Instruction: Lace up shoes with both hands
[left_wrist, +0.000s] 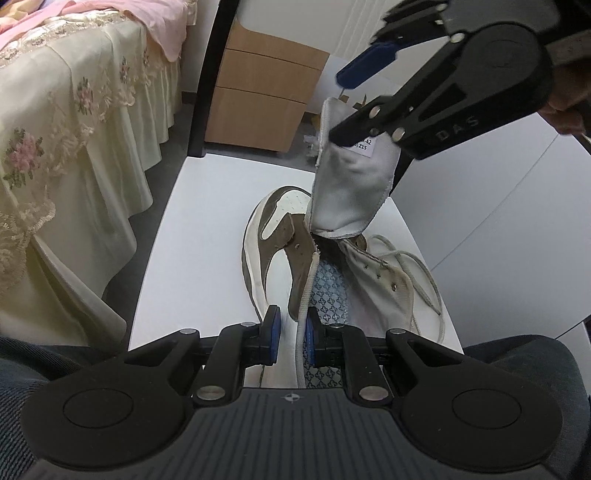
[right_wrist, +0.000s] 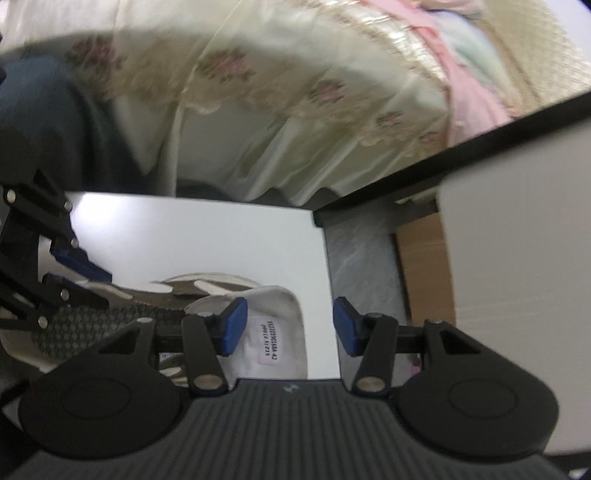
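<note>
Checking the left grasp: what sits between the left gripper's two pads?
In the left wrist view, the shoe's collar edge runs between the left gripper's pads.

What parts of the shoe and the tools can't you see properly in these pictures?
- Shoe heel: left wrist view, hidden behind the left tool.
- Toe: partly covered by the raised tongue.
- Lace ends: too tangled to tell apart.
- Tongue label: right wrist view, print too small and blurred to read.
- Right tool: open around the tongue, but contact can't be told.
- Bedspread: blurred.
</note>
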